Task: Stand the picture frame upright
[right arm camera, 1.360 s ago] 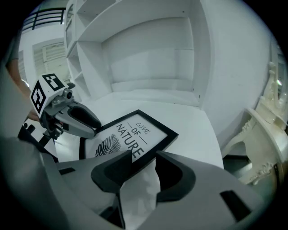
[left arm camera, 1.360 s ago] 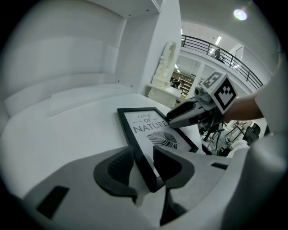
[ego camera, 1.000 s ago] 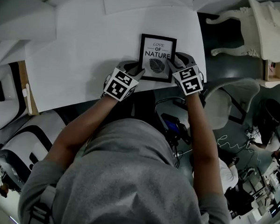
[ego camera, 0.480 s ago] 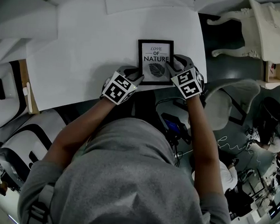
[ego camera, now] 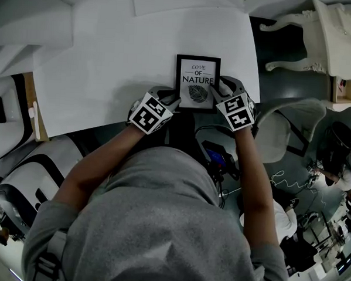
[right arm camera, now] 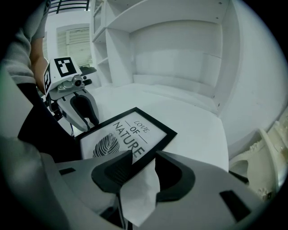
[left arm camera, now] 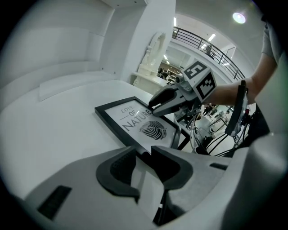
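left hand-held gripper [left arm camera: 144,150]: jaws apart, just closing, astride picture frame [left arm camera: 139,126] edge | right hand-held gripper [right arm camera: 144,154]: apart, astride its edge

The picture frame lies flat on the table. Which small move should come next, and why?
The black-framed leaf print lies flat on the white table. The left gripper has just been closing its jaws, the frame's corner between them but unpinched; the right gripper straddles its edge, jaws apart. So probably close both fully before tilting it up.
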